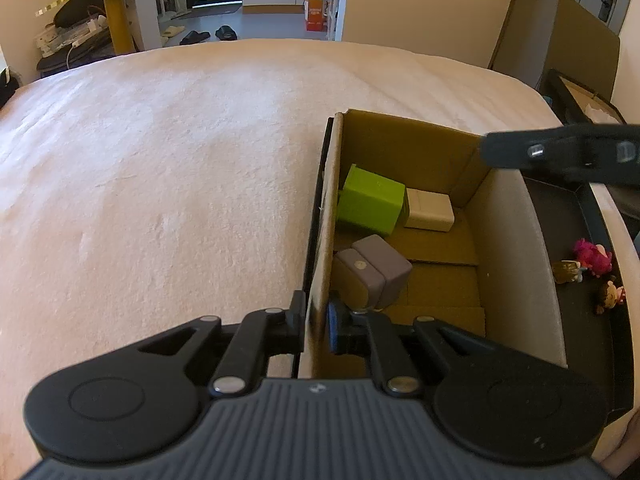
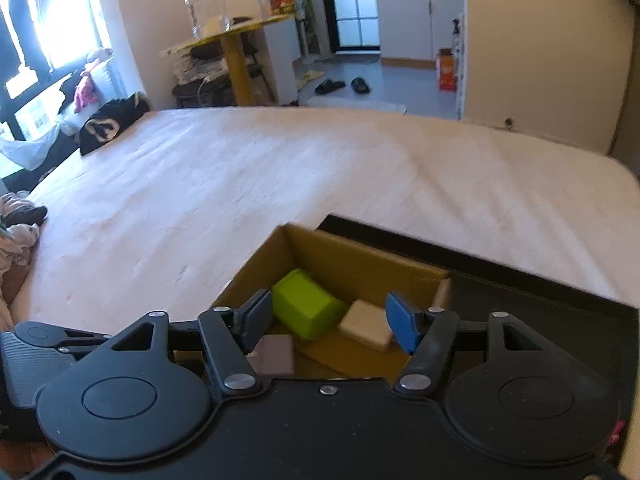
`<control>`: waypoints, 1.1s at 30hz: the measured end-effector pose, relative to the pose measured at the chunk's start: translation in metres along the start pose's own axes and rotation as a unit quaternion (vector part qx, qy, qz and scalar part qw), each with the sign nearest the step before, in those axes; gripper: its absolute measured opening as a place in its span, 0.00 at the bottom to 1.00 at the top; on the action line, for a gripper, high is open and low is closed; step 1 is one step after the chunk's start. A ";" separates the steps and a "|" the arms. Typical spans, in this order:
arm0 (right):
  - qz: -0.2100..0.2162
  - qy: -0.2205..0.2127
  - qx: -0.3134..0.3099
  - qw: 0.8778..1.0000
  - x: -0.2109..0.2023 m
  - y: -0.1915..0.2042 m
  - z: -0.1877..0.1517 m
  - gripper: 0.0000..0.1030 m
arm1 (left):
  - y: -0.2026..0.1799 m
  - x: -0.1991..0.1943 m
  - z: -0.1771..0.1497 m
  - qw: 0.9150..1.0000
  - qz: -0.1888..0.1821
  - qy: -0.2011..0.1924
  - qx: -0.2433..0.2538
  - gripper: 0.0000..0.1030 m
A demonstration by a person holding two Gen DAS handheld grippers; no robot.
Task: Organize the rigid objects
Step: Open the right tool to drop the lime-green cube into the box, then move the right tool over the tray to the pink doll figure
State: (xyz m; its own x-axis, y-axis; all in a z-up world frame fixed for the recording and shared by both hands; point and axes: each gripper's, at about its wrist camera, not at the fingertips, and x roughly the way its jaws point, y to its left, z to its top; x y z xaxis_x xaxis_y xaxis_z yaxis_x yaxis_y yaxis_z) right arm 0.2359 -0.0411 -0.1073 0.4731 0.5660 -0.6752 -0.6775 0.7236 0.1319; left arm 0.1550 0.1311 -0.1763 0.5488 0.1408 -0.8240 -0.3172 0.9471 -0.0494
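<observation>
A brown cardboard box [image 1: 404, 140] stands on the bed. It holds a green block [image 1: 370, 199], a cream block [image 1: 429, 210] and a grey-purple block [image 1: 376, 270]. My left gripper [image 1: 316, 322] is shut on the box's left wall [image 1: 326, 240], one finger outside and one inside. My right gripper [image 2: 330, 320] is open and empty, held above the box [image 2: 360, 256], with the green block [image 2: 306, 304], cream block [image 2: 366, 324] and grey-purple block [image 2: 274, 356] below it. Its arm shows at the left wrist view's upper right [image 1: 560, 152].
A black tray [image 1: 592, 280] beside the box holds small toy figures [image 1: 592, 258]. The box and tray sit on a wide pale bedspread [image 1: 160, 160]. A yellow table [image 2: 236, 40] and slippers [image 2: 340, 85] lie beyond the bed. Dark clothing [image 2: 108, 124] lies at the bed's far left.
</observation>
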 end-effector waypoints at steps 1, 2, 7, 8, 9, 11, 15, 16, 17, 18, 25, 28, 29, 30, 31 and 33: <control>-0.002 -0.002 -0.001 1.000 -0.005 -0.003 -0.001 0.63 | 0.000 0.000 0.000 1.000 0.002 0.000 0.002 0.11; -0.004 -0.003 -0.004 1.000 -0.010 -0.007 -0.002 0.63 | -0.001 0.000 0.000 1.000 0.005 -0.001 0.004 0.11; -0.019 -0.007 -0.003 1.000 -0.019 -0.025 -0.009 0.65 | -0.007 -0.001 0.000 1.000 0.022 -0.001 0.015 0.12; -0.021 -0.007 0.001 1.000 -0.020 -0.029 -0.010 0.65 | -0.009 -0.001 0.000 0.999 0.026 0.000 0.019 0.12; -0.022 -0.006 0.006 1.000 -0.021 -0.032 -0.011 0.65 | -0.011 -0.002 -0.001 0.999 0.029 0.000 0.023 0.12; -0.022 -0.005 0.014 1.000 -0.021 -0.038 -0.012 0.65 | -0.014 -0.004 -0.001 0.999 0.037 -0.001 0.028 0.12; -0.020 -0.011 0.016 1.000 -0.028 -0.047 -0.014 0.66 | -0.012 -0.008 0.000 0.999 0.040 0.000 0.021 0.16; -0.020 -0.012 0.017 1.000 -0.030 -0.050 -0.014 0.67 | -0.011 -0.009 0.000 0.999 0.042 -0.001 0.015 0.18; -0.021 -0.014 0.018 1.000 -0.033 -0.053 -0.015 0.67 | -0.011 -0.010 0.000 0.999 0.046 -0.002 0.011 0.23; -0.022 -0.014 0.019 0.999 -0.035 -0.057 -0.016 0.68 | -0.012 -0.012 0.001 0.999 0.053 -0.005 0.011 0.28; -0.048 -0.010 0.054 0.997 -0.049 -0.094 -0.029 0.70 | -0.019 -0.017 0.005 0.997 0.077 -0.002 0.021 0.41; -0.057 -0.008 0.073 0.996 -0.051 -0.105 -0.033 0.71 | -0.021 -0.018 0.006 0.996 0.086 0.002 0.022 0.43; -0.059 -0.008 0.078 0.995 -0.052 -0.108 -0.035 0.71 | -0.021 -0.019 0.007 0.996 0.088 0.003 0.019 0.44; -0.061 -0.009 0.081 0.995 -0.053 -0.111 -0.036 0.71 | -0.022 -0.019 0.007 0.996 0.089 0.005 0.016 0.45; -0.061 -0.011 0.083 0.995 -0.055 -0.113 -0.037 0.72 | -0.022 -0.020 0.007 0.996 0.089 0.007 0.012 0.45; -0.063 -0.016 0.089 0.994 -0.057 -0.117 -0.039 0.76 | -0.025 -0.022 0.007 0.996 0.085 0.010 0.005 0.47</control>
State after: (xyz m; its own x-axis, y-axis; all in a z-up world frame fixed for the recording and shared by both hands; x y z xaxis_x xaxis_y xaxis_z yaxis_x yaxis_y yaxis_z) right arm 0.2659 -0.1735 -0.1124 0.5674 0.4762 -0.6718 -0.5020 0.8467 0.1763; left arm 0.1562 0.1065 -0.1535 0.4712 0.2939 -0.8316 -0.3974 0.9125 0.0973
